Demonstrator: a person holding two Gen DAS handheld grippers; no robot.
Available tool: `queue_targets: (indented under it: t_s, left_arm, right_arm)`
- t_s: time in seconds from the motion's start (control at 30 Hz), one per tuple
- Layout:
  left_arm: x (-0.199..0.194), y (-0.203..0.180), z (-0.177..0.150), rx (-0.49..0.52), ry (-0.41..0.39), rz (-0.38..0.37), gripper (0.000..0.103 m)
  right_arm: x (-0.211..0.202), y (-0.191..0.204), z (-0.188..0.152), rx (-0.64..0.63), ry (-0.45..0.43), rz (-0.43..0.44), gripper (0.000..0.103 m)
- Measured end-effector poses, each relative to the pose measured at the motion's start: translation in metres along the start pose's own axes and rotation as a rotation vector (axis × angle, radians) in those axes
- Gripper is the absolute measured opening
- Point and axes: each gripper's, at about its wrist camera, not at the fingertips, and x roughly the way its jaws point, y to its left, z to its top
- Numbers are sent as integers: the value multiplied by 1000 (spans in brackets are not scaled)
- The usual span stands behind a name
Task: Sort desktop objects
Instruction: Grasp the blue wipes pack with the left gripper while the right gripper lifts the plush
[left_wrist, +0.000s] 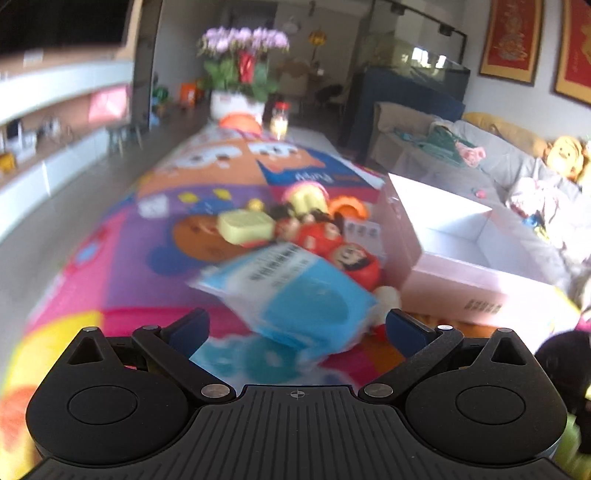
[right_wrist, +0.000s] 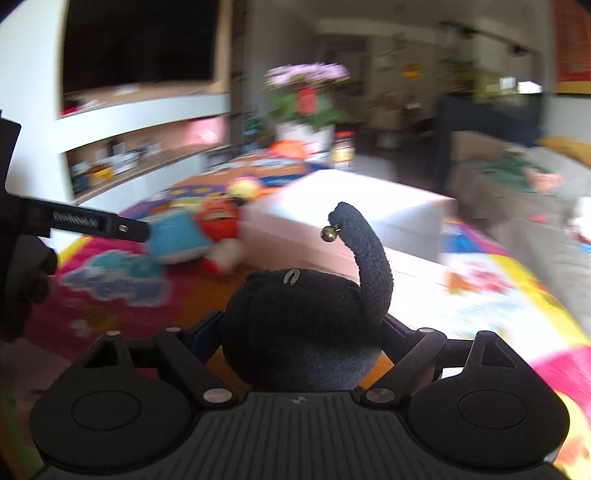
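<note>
The right gripper (right_wrist: 299, 332) is clamped on a black plush (right_wrist: 306, 332), its curled tail with a small bell sticking up, close to the white box (right_wrist: 332, 221) just ahead. The left gripper (left_wrist: 297, 325) has its jaws spread wide, with a blue packet (left_wrist: 295, 291) between and just beyond the tips, not yet pinched; both views are blurred. Behind it sits a heap of toys (left_wrist: 314, 229) on the bright mat (left_wrist: 129, 277). Judged step: carrying the plush to the box. Next calls for lifting it over the rim before letting go

blue packet (left_wrist: 295, 295) between spread left tongs (left_wrist: 297, 325), blurred
</note>
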Motion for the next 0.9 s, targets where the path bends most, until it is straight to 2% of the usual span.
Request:
queue_targets:
  t_s: [0.1,0.17,0.27,0.37,0.5,0.53,0.63,0.7,0.83,0.9]
  left_arm:
    - [20,-16,5,-1,12,42,103]
    - [36,-24,8,27,22,109,103]
    - [51,-23,11,98,43,172,103]
    - [47,-15,9,186,40,231,103]
    - [29,9,3,240,49,286,103]
    - [24,15,3,234,45,285,103]
    - [15,29,8,148,44,190,103]
    - [18,29,14,103,32,162,103]
    - [40,15,25,134,15,249,103]
    - [50,14,26,142,20,256,103]
  right_arm:
    - [-2,-8,-13,50,-39,-73,87]
    - [4,-11,-15,87,-10,-77,87]
    - [1,-17,-16,107,-28,-71,88]
    - [3,-20,-16,118,-26,-60,88]
    - [0,-20,-16,125,-34,-56,91]
    - [1,-19,-16,124,-36,-58,93]
    - [1,-16,-16,121,-43,-55,96]
    - [1,-16,-16,123,-43,-55,97]
    - [3,-16,-15,127,-34,-61,98]
    - [3,-16,-15,124,-34,-64,100]
